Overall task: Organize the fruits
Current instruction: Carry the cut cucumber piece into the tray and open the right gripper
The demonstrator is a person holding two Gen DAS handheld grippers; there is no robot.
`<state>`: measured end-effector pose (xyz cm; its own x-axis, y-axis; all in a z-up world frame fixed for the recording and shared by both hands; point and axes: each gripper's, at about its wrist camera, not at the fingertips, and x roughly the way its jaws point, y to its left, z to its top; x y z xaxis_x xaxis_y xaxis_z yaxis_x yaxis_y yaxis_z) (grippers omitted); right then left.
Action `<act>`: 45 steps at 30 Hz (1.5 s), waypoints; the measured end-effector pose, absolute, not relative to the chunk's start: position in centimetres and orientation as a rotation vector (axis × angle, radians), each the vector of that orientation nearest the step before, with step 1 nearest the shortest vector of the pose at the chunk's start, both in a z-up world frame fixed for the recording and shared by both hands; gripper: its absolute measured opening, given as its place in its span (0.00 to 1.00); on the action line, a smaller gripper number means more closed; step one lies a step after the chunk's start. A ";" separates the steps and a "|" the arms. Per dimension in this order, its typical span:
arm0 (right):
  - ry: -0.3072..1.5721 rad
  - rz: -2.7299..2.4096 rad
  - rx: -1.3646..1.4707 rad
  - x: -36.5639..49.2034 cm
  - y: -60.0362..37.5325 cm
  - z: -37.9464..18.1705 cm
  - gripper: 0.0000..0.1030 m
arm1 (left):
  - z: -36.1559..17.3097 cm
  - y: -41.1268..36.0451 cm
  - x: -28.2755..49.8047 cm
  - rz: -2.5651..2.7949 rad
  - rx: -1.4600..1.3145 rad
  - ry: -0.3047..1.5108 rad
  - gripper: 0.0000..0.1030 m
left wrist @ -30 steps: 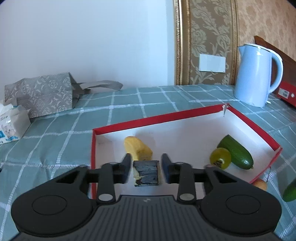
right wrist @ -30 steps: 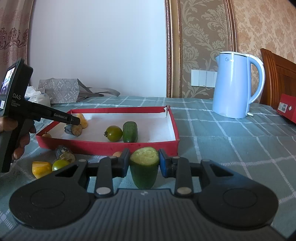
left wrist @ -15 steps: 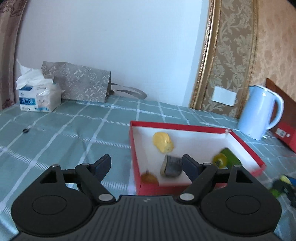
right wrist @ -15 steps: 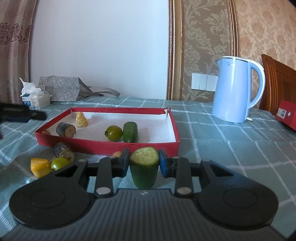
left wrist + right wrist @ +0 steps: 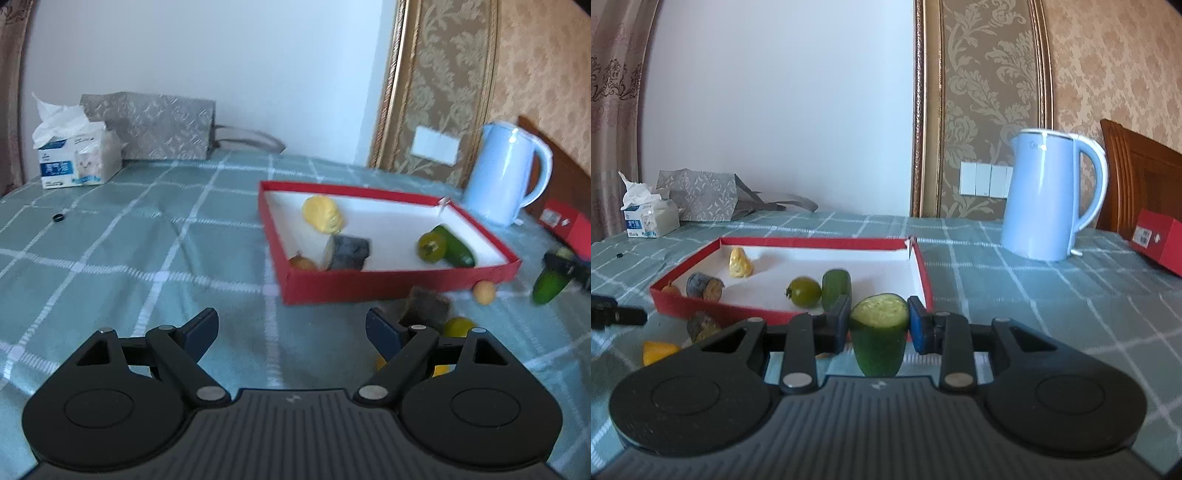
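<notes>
A cut cucumber piece (image 5: 879,328) is clamped upright in the right claw (image 5: 878,325), just before the near wall of the red tray (image 5: 919,258) on the tabletop (image 5: 1034,280). It should be lifted over that wall and released on bare white floor beside the cucumber (image 5: 835,286). The left claw (image 5: 291,334) is empty, its jaws opening, near loose fruit outside.

A red box (image 5: 925,275) held a yellow piece (image 5: 740,263), a dark chunk (image 5: 704,287), a green tomato (image 5: 803,291) and a cucumber (image 5: 835,286). A cut cucumber piece (image 5: 879,332) stood upright nearer.
</notes>
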<state>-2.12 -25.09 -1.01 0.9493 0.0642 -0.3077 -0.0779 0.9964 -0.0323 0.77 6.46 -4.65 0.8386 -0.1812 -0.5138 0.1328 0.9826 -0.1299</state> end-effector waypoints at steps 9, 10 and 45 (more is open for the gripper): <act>0.291 0.107 -0.054 2.9 -24.3 1.6 0.30 | -5.3 6.7 1.5 -0.160 -0.091 0.607 0.91; 0.296 0.107 -0.055 3.8 -24.3 1.6 0.30 | -5.3 6.6 1.5 -0.161 -0.089 0.609 0.92; 0.202 0.063 -0.148 4.3 -23.1 -0.2 1.00 | -5.3 5.7 1.9 -0.167 -0.036 0.632 1.00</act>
